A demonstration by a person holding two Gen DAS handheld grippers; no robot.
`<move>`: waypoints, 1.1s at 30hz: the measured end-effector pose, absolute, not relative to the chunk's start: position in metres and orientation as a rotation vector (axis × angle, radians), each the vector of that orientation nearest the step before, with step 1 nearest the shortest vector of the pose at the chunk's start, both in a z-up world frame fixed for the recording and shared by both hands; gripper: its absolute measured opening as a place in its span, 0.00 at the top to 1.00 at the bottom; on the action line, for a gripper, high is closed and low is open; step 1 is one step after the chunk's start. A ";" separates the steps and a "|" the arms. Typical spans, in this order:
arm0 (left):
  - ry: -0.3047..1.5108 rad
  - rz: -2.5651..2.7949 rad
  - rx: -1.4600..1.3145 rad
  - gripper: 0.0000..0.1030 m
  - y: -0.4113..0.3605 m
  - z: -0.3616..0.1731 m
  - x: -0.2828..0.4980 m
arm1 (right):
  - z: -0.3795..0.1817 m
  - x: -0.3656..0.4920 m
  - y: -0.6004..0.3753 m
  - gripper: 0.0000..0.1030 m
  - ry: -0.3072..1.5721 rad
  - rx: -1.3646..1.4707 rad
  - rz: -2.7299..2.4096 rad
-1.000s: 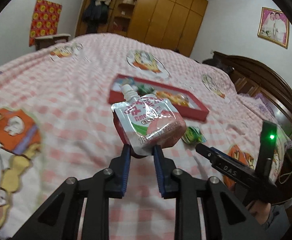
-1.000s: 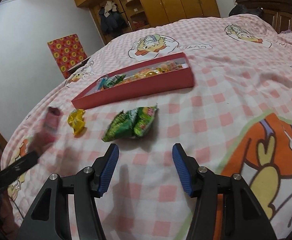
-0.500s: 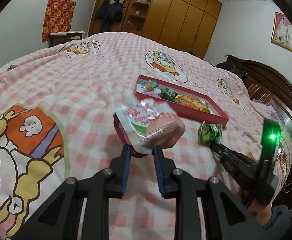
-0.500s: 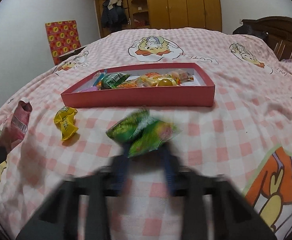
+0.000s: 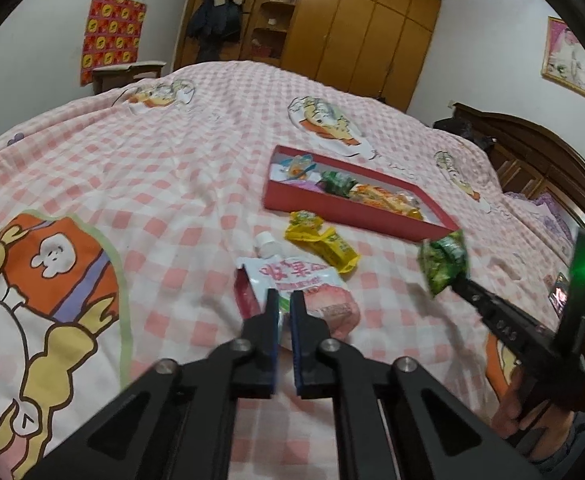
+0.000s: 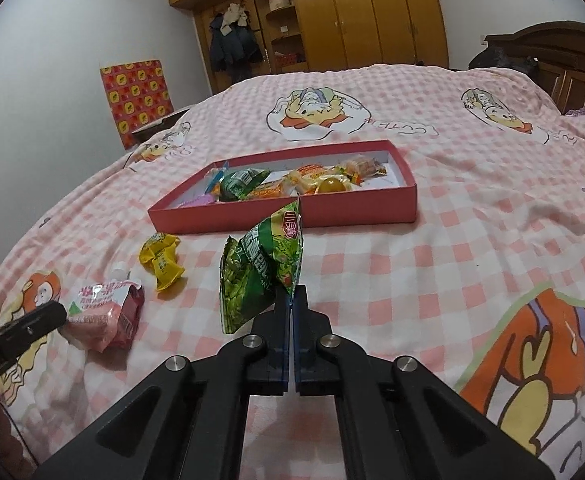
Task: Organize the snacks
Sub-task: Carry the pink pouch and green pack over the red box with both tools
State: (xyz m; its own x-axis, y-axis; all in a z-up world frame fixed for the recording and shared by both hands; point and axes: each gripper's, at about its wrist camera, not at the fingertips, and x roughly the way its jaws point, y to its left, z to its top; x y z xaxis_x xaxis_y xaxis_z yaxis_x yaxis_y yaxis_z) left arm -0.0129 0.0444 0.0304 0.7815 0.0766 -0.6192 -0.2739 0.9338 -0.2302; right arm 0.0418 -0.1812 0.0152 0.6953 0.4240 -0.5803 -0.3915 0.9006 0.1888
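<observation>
A pink-and-white spouted jelly pouch (image 5: 304, 280) lies low over the checked bedcover. My left gripper (image 5: 285, 296) is closing its jaws on the pouch's near edge, which sits between the pads. In the right wrist view the same pouch (image 6: 104, 312) is at the lower left. My right gripper (image 6: 292, 296) is shut on the corner of a green snack packet (image 6: 264, 272), held up off the bed just short of the red tray (image 6: 284, 216). The tray holds several wrapped snacks. A yellow packet (image 6: 162, 260) lies loose on the bed between pouch and tray.
The bed runs far to a wooden wardrobe (image 6: 352, 20). A dark wooden headboard (image 5: 552, 168) borders the right side. A small table (image 5: 128, 70) with a red-and-yellow cloth behind it stands at the left. A person's hand (image 5: 532, 420) holds the right gripper.
My right gripper went from open above the green packet to shut on it, and lifted it off the bed. The left jaws narrowed on the pouch, which now hangs lower.
</observation>
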 end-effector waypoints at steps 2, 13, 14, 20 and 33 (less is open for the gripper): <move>0.651 0.197 -0.334 0.92 0.050 0.028 -0.013 | 0.017 0.040 -0.184 0.98 0.642 0.059 0.458; 0.677 0.123 -0.365 0.21 0.038 0.028 0.001 | 0.030 0.037 -0.189 0.98 0.635 0.075 0.482; 0.682 0.139 -0.347 0.20 0.034 0.028 0.007 | 0.029 0.036 -0.189 0.98 0.637 0.075 0.481; 0.715 0.265 -0.300 0.77 0.028 0.018 0.038 | 0.028 0.035 -0.193 0.98 0.651 0.072 0.479; 0.614 0.204 -0.357 0.95 0.045 0.047 0.002 | 0.025 0.034 -0.192 0.98 0.665 0.093 0.502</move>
